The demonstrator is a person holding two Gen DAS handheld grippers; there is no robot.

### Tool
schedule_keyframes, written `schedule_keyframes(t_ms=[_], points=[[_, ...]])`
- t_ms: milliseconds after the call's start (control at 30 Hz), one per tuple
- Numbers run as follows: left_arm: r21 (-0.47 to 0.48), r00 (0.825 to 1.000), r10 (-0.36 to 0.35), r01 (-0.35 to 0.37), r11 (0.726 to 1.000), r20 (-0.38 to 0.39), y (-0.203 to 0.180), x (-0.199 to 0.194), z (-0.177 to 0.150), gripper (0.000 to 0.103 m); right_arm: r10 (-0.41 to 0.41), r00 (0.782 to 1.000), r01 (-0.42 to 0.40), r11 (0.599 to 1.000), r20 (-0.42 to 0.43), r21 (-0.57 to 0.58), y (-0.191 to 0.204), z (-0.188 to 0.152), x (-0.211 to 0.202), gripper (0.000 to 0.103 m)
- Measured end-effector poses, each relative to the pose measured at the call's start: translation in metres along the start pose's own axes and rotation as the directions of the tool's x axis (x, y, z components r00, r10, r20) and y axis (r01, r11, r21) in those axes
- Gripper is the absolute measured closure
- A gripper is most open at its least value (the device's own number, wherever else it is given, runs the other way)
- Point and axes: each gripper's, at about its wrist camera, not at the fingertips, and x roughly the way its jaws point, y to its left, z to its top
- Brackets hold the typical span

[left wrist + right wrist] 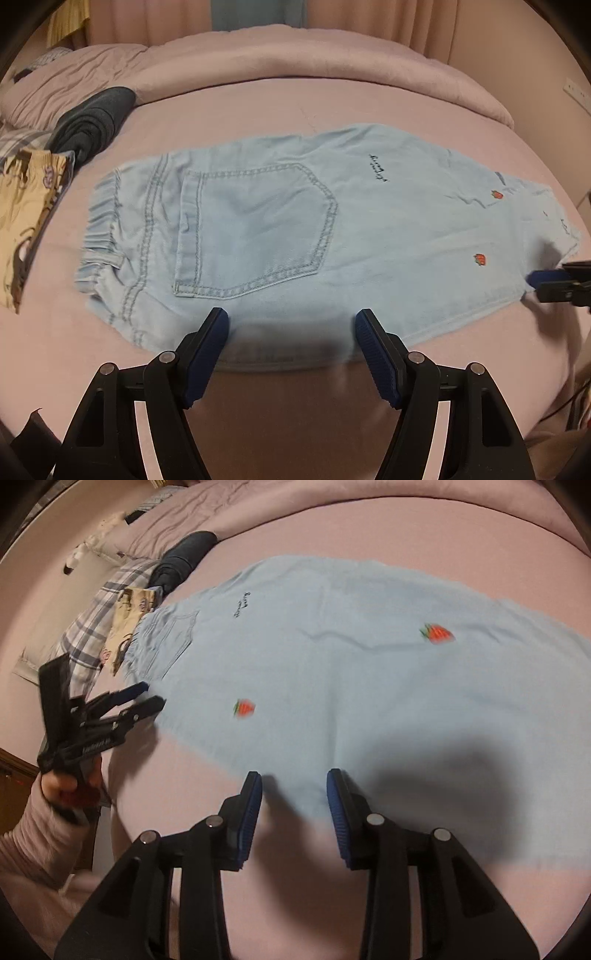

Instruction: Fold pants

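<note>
Left wrist view: light-blue denim pants [295, 229] are recorded lying flat on a pink bedsheet [258, 107], folded lengthwise, with the elastic waistband [101, 236] at the left, a back pocket [255, 229] facing up, and the leg running to the right. Two small strawberry embroideries [479, 259] and a line of dark script [378, 168] are noted on the leg. The left gripper [291, 325] is seen spread wide, nothing between its blue pads [207, 354], poised at the near edge of the pants. The right gripper [554, 284] is glimpsed at the hem end; its spread cannot be judged from this view. A rolled dark garment [92, 123] and a tan printed cloth [29, 206] are listed at the left. Right wrist view: the pants [351, 672] are shown from the hem end, the waistband far left. The right gripper [294, 775] is held parted and unloaded, its tips over the near hem edge. The left gripper [147, 696] is seen at the left, grasped by a hand [66, 786] in a pale sleeve. A plaid cloth [92, 627] is noted beyond it.
</note>
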Motion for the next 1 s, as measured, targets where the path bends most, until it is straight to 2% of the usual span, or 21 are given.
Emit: schedule_keyframes(t_ms=[67, 133, 167, 233, 300, 367, 467, 500, 567, 667, 733, 800, 833, 867, 933, 967, 1000], points=[[0.000, 1.000, -0.007, 0.007, 1.000, 0.027, -0.005, -0.013, 0.010, 0.032, 0.041, 0.998, -0.044, 0.996, 0.037, 0.073, -0.010, -0.008, -0.022, 0.067], [-0.003, 0.996, -0.057, 0.058, 0.998, 0.074, -0.013, -0.022, 0.018, 0.032, 0.038, 0.990, -0.060, 0.986, 0.139, 0.158, -0.029, -0.018, -0.047, 0.067], [-0.007, 0.989, -0.110, 0.111, 0.994, 0.099, -0.020, -0.027, 0.024, 0.032, -0.003, 0.977, -0.048, 0.971, 0.214, 0.232, -0.045, -0.027, -0.066, 0.065], [-0.004, 0.978, -0.177, 0.178, 0.984, 0.111, -0.035, -0.028, 0.030, 0.032, -0.078, 0.949, -0.038, 0.932, 0.304, 0.360, -0.075, -0.047, -0.094, 0.058], [0.022, 0.971, -0.219, 0.218, 0.976, 0.100, -0.062, -0.022, 0.038, 0.032, -0.197, 0.909, -0.031, 0.847, 0.368, 0.530, -0.115, -0.078, -0.122, 0.053], [0.054, 0.961, -0.267, 0.263, 0.963, 0.074, -0.090, -0.013, 0.046, 0.032, -0.303, 0.877, -0.034, 0.735, 0.373, 0.677, -0.151, -0.107, -0.142, 0.051], [0.099, 0.946, -0.319, 0.313, 0.945, 0.052, -0.123, -0.005, 0.056, 0.032, -0.410, 0.823, -0.079, 0.604, 0.394, 0.793, -0.188, -0.136, -0.160, 0.049], [0.111, 0.942, -0.332, 0.325, 0.939, 0.046, -0.135, -0.003, 0.058, 0.032, -0.426, 0.812, -0.099, 0.573, 0.399, 0.814, -0.197, -0.140, -0.162, 0.049], [0.118, 0.935, -0.354, 0.348, 0.930, 0.030, -0.150, 0.001, 0.062, 0.032, -0.417, 0.803, -0.161, 0.534, 0.425, 0.830, -0.212, -0.141, -0.158, 0.049], [0.110, 0.925, -0.379, 0.376, 0.920, 0.007, -0.167, 0.003, 0.065, 0.032, -0.439, 0.786, -0.153, 0.544, 0.435, 0.825, -0.219, -0.128, -0.153, 0.048], [0.107, 0.925, -0.379, 0.378, 0.920, -0.007, -0.170, 0.004, 0.064, 0.032, -0.445, 0.779, -0.157, 0.543, 0.442, 0.825, -0.223, -0.122, -0.148, 0.051], [0.095, 0.924, -0.382, 0.383, 0.919, -0.021, -0.169, 0.005, 0.063, 0.032, -0.441, 0.770, -0.181, 0.542, 0.461, 0.821, -0.224, -0.119, -0.145, 0.076], [0.079, 0.920, -0.390, 0.392, 0.917, -0.030, -0.166, 0.005, 0.062, 0.032, -0.430, 0.768, -0.197, 0.547, 0.475, 0.814, -0.224, -0.118, -0.144, 0.093], [0.066, 0.916, -0.399, 0.400, 0.914, -0.034, -0.162, 0.004, 0.062, 0.032, -0.429, 0.762, -0.202, 0.555, 0.486, 0.807, -0.221, -0.116, -0.144, 0.093], [0.012, 0.897, -0.440, 0.441, 0.897, -0.038, -0.155, 0.005, 0.062, 0.032, -0.448, 0.735, -0.172, 0.603, 0.509, 0.779, -0.215, -0.112, -0.156, 0.095], [-0.007, 0.889, -0.456, 0.456, 0.890, -0.037, -0.154, 0.005, 0.063, 0.032, -0.460, 0.711, -0.139, 0.650, 0.532, 0.748, -0.201, -0.107, -0.161, 0.096], [-0.045, 0.873, -0.487, 0.485, 0.873, -0.034, -0.149, 0.005, 0.064, 0.032, -0.465, 0.700, -0.111, 0.679, 0.542, 0.726, -0.193, -0.102, -0.163, 0.097]])
